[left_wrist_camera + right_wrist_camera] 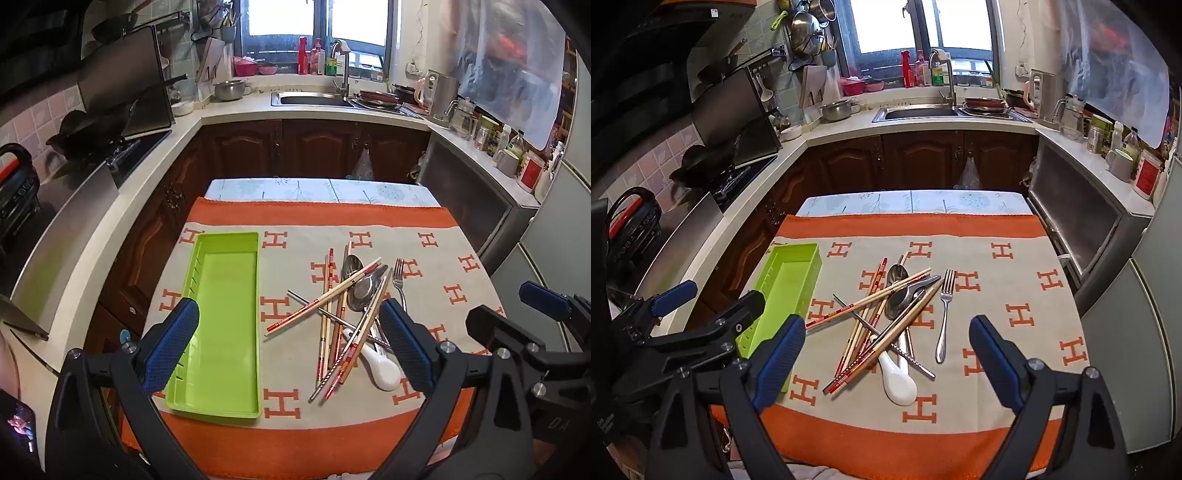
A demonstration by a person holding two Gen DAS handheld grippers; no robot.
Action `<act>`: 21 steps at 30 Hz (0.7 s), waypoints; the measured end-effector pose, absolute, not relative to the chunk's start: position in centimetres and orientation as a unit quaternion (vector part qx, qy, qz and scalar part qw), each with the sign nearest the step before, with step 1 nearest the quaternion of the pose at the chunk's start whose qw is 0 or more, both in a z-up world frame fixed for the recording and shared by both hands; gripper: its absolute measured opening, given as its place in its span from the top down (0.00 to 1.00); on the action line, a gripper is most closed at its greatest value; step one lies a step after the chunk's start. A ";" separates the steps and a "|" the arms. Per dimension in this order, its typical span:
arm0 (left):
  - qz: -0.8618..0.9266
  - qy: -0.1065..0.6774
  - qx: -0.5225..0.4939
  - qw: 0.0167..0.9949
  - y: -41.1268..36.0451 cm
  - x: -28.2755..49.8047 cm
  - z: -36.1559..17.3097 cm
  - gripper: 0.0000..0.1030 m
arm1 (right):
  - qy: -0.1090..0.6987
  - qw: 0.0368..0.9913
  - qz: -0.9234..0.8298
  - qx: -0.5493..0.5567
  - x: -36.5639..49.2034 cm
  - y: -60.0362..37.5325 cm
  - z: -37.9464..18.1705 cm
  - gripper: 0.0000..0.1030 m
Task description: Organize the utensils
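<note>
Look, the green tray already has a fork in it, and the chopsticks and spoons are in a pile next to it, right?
Not quite. The green tray is empty; the left wrist view shows its bare bottom. The fork lies on the cloth at the pile's right edge. The chopsticks and spoons are indeed piled beside the tray.

Tray [221, 332]: glossy green plastic, smooth. Cloth [443, 266] on table: matt woven fabric, orange/beige. Fork [945, 314] & spoons [899, 295]: shiny metal. Chopsticks [871, 299]: pale wood, red-banded ends. Soup spoon [899, 384]: glossy white, ceramic-looking. Fingers [779, 362]: matt blue textured pads w/ black plastic arms.
</note>
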State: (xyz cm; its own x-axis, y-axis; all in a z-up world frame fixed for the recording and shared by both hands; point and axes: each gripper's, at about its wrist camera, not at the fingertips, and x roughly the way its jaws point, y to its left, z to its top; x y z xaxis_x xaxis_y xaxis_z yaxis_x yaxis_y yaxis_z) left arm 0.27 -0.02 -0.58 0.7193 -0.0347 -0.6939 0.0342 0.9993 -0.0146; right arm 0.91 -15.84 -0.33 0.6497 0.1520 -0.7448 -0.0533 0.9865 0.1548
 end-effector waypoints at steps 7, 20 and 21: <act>-0.021 0.380 -0.009 0.925 0.3 1.0 -1.1 0.07 | 0.411 0.907 0.061 0.067 1.1 -15.8 -0.7 0.12; -0.015 0.393 -0.009 0.919 0.3 1.3 -1.4 0.07 | 0.417 0.904 0.067 0.068 1.3 -15.7 -1.0 0.12; -0.014 0.393 -0.008 0.919 0.3 1.3 -1.4 0.07 | 0.417 0.904 0.067 0.068 1.3 -15.8 -1.0 0.12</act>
